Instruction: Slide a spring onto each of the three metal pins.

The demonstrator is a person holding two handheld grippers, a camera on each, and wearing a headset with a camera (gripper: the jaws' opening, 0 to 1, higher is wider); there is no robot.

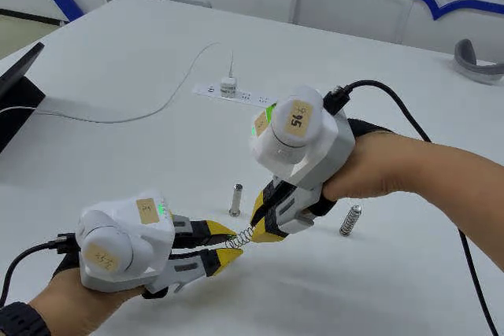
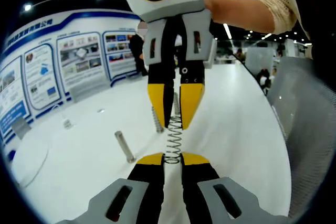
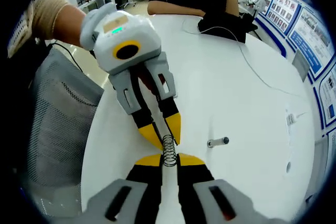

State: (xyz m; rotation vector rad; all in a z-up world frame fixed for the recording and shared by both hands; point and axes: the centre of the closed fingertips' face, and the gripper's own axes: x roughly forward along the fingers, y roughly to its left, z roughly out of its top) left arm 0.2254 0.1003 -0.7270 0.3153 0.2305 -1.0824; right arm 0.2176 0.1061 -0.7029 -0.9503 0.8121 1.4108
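Note:
A small steel spring (image 1: 244, 236) stretches between my two grippers just above the white table (image 1: 118, 76). My left gripper (image 1: 230, 244) comes in from the lower left and is shut on one end of the spring (image 2: 173, 142). My right gripper (image 1: 260, 230) reaches down from the right; a grey metal pin (image 2: 177, 109) shows between its shut fingers, with the spring (image 3: 168, 149) running onto it. A bare metal pin (image 1: 235, 199) stands upright just behind the tips; it is also in the left gripper view (image 2: 125, 146) and the right gripper view (image 3: 218, 142). A second spring (image 1: 350, 219) rests to the right.
A white power strip (image 1: 232, 92) with a plug and a thin cable lies further back. A dark screen (image 1: 16, 92) stands at the table's left edge. A grey headset (image 1: 476, 60) rests at the far right. A black cable trails from each gripper.

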